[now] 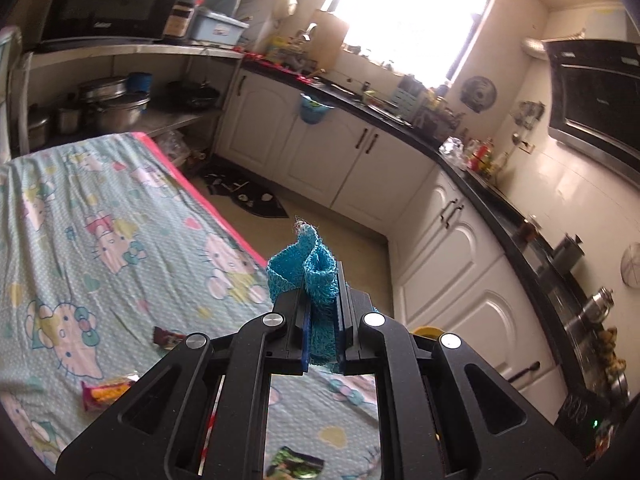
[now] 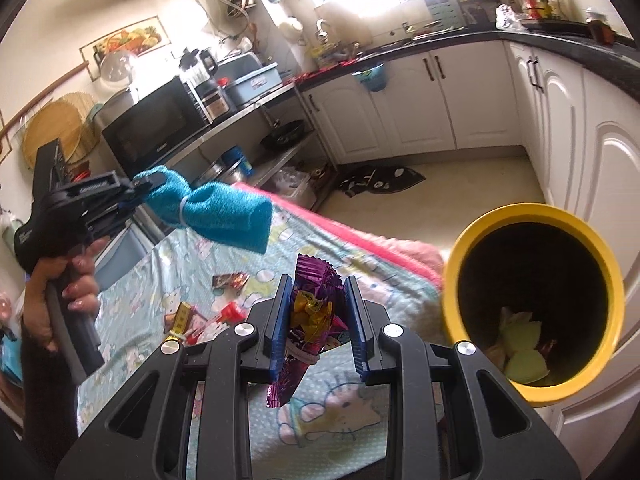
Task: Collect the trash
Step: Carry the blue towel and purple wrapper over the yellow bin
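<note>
My left gripper (image 1: 320,276) is shut on a blue knitted cloth (image 1: 310,266), held above the patterned table. From the right wrist view the same left gripper (image 2: 138,192) hangs at the left, with a hand under it and the blue cloth (image 2: 216,210) sticking out rightward. My right gripper (image 2: 316,284) is shut on a purple snack wrapper (image 2: 310,320), which stands between the blue pads. A yellow bin (image 2: 532,220) with a dark inside tilts at the right, close beside the right gripper; pale scraps lie in it.
More wrappers lie on the cartoon-print tablecloth (image 1: 100,216): an orange one (image 1: 106,390), a dark one (image 1: 168,338), a green one (image 1: 298,466), and red-and-yellow ones (image 2: 200,320). White cabinets (image 1: 460,280) with a black counter run behind. A shelf with pots (image 1: 108,108) stands beyond the table.
</note>
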A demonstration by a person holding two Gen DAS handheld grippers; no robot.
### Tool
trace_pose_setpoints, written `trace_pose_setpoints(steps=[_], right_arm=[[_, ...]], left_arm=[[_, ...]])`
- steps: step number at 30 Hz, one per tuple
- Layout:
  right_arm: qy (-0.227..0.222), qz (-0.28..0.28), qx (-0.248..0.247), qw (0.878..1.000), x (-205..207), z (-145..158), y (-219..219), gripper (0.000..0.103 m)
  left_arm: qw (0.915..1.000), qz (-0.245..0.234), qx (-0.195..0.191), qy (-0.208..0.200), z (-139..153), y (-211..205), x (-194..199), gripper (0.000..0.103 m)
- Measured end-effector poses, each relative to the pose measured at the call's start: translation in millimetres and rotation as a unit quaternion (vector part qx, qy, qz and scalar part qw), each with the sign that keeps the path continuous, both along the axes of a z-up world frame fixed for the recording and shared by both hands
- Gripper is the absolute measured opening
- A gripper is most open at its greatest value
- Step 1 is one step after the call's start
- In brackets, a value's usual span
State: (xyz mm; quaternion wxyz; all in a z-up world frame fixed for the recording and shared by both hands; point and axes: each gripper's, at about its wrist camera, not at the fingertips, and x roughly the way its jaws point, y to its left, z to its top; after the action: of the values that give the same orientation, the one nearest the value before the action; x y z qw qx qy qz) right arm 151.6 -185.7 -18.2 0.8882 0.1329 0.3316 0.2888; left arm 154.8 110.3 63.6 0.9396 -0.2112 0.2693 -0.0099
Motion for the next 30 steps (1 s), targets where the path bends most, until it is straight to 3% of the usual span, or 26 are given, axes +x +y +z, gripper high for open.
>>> trace_pose_setpoints(steps=[12,30], right_arm=[[-0.031,-0.076,0.010,0.997,4,18,-56,0.025],[-0.051,-0.182,-0.002,0.982,7,13,-121,0.025]], left_arm=[[0.9982,-0.051,0.020,-0.025,11,-52,-2,0.005],[0.9905,-0.114,0.068,-0.038,8,-137,13,0.005]])
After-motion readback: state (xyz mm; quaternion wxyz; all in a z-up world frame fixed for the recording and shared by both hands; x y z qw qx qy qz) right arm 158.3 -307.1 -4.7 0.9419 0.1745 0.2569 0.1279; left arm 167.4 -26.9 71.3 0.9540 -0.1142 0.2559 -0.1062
